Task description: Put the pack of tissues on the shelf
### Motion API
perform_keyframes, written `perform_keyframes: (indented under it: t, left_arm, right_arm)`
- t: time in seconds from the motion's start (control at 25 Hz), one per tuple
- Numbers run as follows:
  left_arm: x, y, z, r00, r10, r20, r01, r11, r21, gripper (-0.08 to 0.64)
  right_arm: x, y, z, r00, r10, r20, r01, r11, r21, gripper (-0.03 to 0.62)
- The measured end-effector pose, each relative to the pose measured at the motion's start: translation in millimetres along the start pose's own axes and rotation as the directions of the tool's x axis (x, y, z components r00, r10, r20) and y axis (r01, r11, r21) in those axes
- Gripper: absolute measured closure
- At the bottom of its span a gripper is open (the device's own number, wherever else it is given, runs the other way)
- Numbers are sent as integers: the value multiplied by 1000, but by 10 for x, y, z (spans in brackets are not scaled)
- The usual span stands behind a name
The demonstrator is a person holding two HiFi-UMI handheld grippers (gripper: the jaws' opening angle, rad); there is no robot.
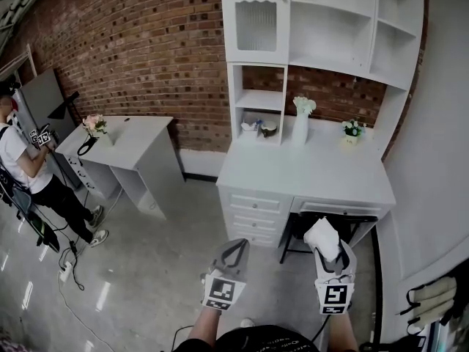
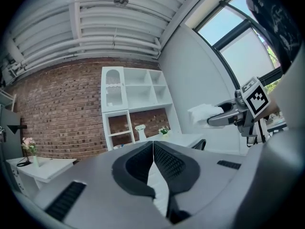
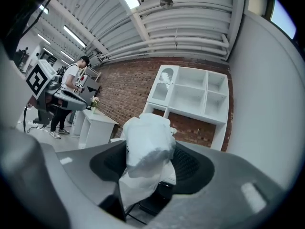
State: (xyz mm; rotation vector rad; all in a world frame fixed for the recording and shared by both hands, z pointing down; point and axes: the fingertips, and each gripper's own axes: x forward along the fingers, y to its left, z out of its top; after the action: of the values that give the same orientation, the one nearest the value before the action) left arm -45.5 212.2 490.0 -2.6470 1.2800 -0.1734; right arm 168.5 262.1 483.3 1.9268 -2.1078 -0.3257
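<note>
The pack of tissues (image 1: 322,237) is a crumpled white soft pack, and my right gripper (image 1: 331,259) is shut on it, low at the right of the head view. In the right gripper view the pack (image 3: 145,142) fills the space between the jaws and hides their tips. My left gripper (image 1: 234,246) is beside it on the left, shut with nothing in it; its tips meet (image 2: 153,144). Both grippers point level toward the white desk (image 1: 308,171) and the white shelf unit (image 1: 330,28) on top of it, some way ahead. The held pack (image 2: 202,114) also shows in the left gripper view.
On the desk stand a white vase with flowers (image 1: 301,123) and a small potted plant (image 1: 353,130); small items fill the low cubby (image 1: 256,128). A black chair (image 1: 308,229) sits under the desk. A second white table (image 1: 132,134) and a person (image 1: 22,167) are at the left.
</note>
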Motion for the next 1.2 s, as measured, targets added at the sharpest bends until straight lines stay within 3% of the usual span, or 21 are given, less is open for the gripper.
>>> perform_keyframes:
  t: [0.72, 1.0, 1.2]
  left_arm:
    - [298, 446, 54, 998, 37, 55, -38, 999, 15, 549]
    - [587, 586, 110, 996, 63, 64, -64, 998, 14, 549]
    - [883, 604, 62, 996, 71, 49, -72, 997, 14, 549]
  right_arm:
    - [456, -41, 274, 995, -36, 96, 39, 999, -28, 328]
    - [775, -132, 250, 993, -1, 115, 10, 997, -72, 328]
    - [1048, -241, 139, 994, 18, 104, -13, 999, -45, 328]
